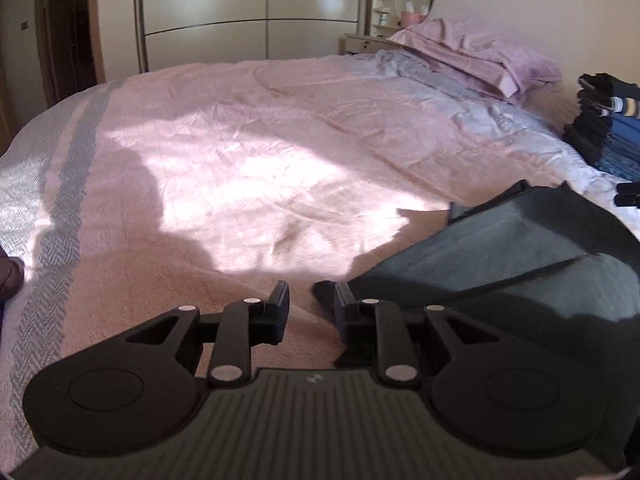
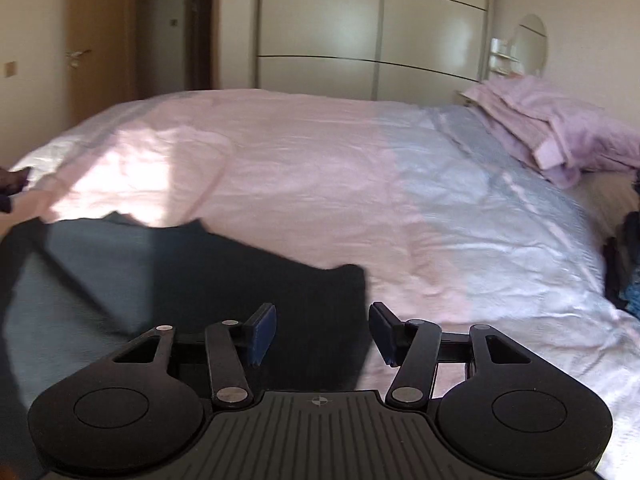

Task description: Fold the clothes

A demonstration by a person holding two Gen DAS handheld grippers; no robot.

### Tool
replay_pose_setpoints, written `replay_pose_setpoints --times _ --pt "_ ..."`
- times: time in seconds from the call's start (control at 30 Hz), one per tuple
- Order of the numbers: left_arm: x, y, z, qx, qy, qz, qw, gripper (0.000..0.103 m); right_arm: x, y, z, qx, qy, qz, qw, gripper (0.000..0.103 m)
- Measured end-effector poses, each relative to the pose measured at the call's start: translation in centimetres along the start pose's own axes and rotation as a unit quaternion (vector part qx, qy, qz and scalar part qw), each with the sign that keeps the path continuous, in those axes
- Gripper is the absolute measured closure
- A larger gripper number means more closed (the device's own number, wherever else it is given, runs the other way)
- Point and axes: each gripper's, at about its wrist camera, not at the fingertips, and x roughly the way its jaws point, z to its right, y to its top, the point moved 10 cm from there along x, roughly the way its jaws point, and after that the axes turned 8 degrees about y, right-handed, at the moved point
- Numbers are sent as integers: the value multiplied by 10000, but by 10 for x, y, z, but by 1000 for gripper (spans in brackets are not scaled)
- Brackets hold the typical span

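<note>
A dark grey-green garment lies partly folded on the pink bedspread, at the near right in the left wrist view. Its left corner tip reaches the right finger of my left gripper, which stands open with nothing between the fingers. In the right wrist view the same garment spreads across the near left. My right gripper is open over the garment's dark right edge, holding nothing.
A lilac pillow lies at the head of the bed. A pile of dark and blue clothes sits at the far right. A wardrobe and a door stand beyond the bed. The other gripper's tips show at right.
</note>
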Motion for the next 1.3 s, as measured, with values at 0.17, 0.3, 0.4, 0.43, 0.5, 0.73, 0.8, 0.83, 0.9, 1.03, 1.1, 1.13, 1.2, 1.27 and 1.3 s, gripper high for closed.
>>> replay_pose_setpoints --times 0.17,0.3,0.4,0.43,0.5,0.73,0.8,0.83,0.9,1.03,1.1,1.13,1.2,1.27,1.3 --pt "-17 -24 22 196 -232 -152 9994 81 10 -39 -73 16 932 -381 9949 48" --pt "-27 -46 29 354 -193 -316 9987 81 -6 -79 -72 32 836 -783 9934 48" --pt "-35 -62 34 472 -164 -440 9978 76 -31 -98 -58 70 590 -974 9935 48" --pt "-38 -68 35 511 -154 -481 9974 79 -39 -98 -57 86 478 -963 9942 48" --pt "-42 -76 45 642 -207 -516 9964 79 -55 -91 -69 17 279 -708 9971 47" --pt "-34 -102 90 1163 -572 -578 9899 74 -34 -112 -138 -222 824 -817 9930 33" --pt "-34 -100 84 958 -644 -635 9913 72 -30 -119 -143 -349 681 -909 9929 32" --pt "-39 -96 81 930 -628 -620 9917 72 -34 -115 -146 -398 629 -843 9937 32" --pt "-54 -88 75 1131 -484 -450 9914 72 -42 -106 -153 -499 527 -703 9949 32" --pt "-74 -86 59 1524 -191 -432 9872 73 -51 -85 -194 -953 628 -328 9929 32" --pt "-82 -89 53 1759 -47 -429 9835 73 -44 -80 -227 -1311 841 -276 9874 32" --pt "-86 -91 51 1901 29 -404 9809 72 -39 -78 -244 -1495 947 -252 9839 32" --pt "-94 -95 48 2137 39 -296 9764 70 -29 -80 -281 -1964 1158 -257 9733 32" --pt "-102 -99 46 2369 39 -185 9714 64 -16 -83 -316 -2484 1314 -217 9595 32" --pt "-106 -101 44 2484 40 -129 9686 59 -10 -85 -333 -2747 1375 -186 9515 32"
